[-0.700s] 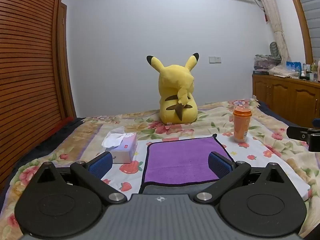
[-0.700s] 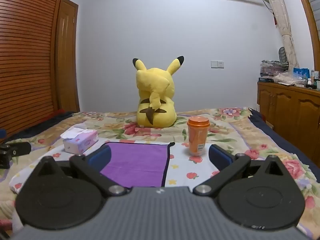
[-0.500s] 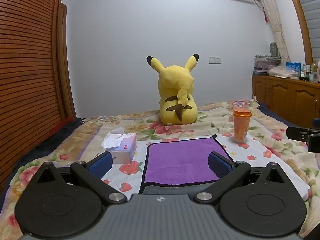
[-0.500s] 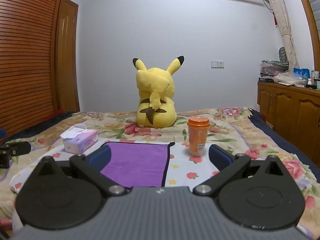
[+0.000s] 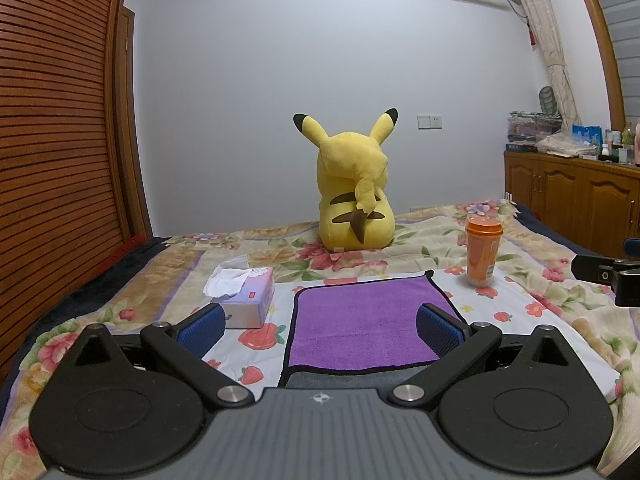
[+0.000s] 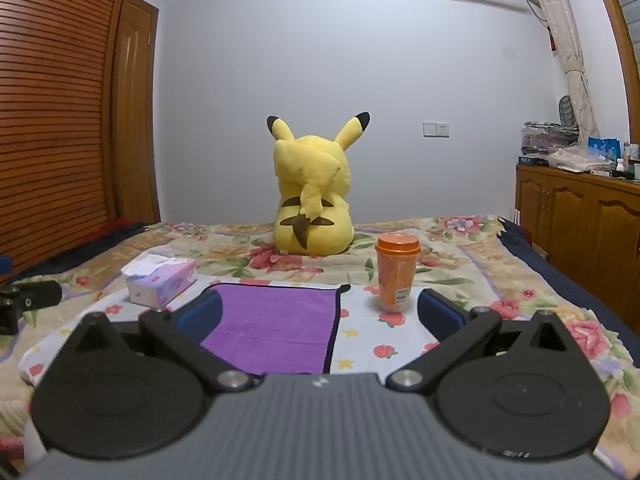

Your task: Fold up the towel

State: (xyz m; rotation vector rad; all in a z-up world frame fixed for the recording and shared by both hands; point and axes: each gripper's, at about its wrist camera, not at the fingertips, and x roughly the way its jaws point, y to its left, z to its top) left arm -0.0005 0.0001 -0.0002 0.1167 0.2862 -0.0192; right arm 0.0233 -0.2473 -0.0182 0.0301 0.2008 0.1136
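A purple towel [image 5: 366, 322] with a dark border lies flat on a white strawberry-print sheet on the bed; it also shows in the right wrist view [image 6: 276, 328]. My left gripper [image 5: 320, 330] is open and empty, hovering just short of the towel's near edge, fingers spread wider than its left part. My right gripper [image 6: 320, 316] is open and empty, held over the towel's right edge, with its right finger near the orange cup [image 6: 396, 276]. The right gripper's tip shows at the right edge of the left wrist view [image 5: 608, 278].
A tissue box [image 5: 246, 296] stands left of the towel. The orange lidded cup [image 5: 483, 252] stands at the towel's far right corner. A yellow plush toy [image 5: 354, 200] sits behind. Wooden cabinets [image 6: 580, 220] line the right wall, slatted doors the left.
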